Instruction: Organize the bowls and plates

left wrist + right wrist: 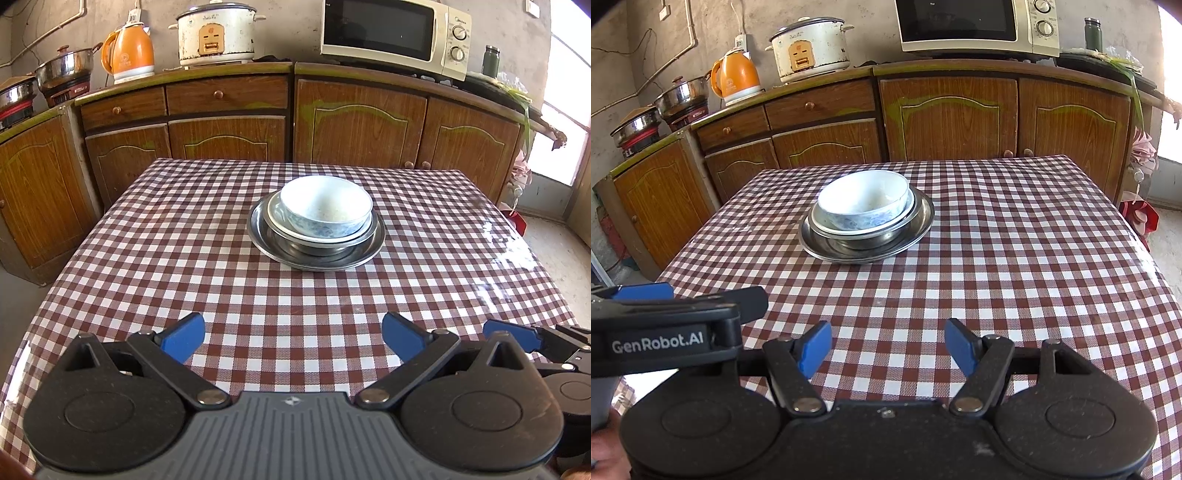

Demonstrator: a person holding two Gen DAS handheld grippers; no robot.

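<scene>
Meanwhile, at the near edge of the checked tablecloth, the left gripper is seen with jaws spread and nothing between them; just beside it, the right gripper is likewise held wide and empty. Well ahead of both, at the table's middle, a white bowl is nested in a shallower dish on a steel plate. The stack is judged slightly nearer the left gripper's line, lying ahead-left of the right.
</scene>
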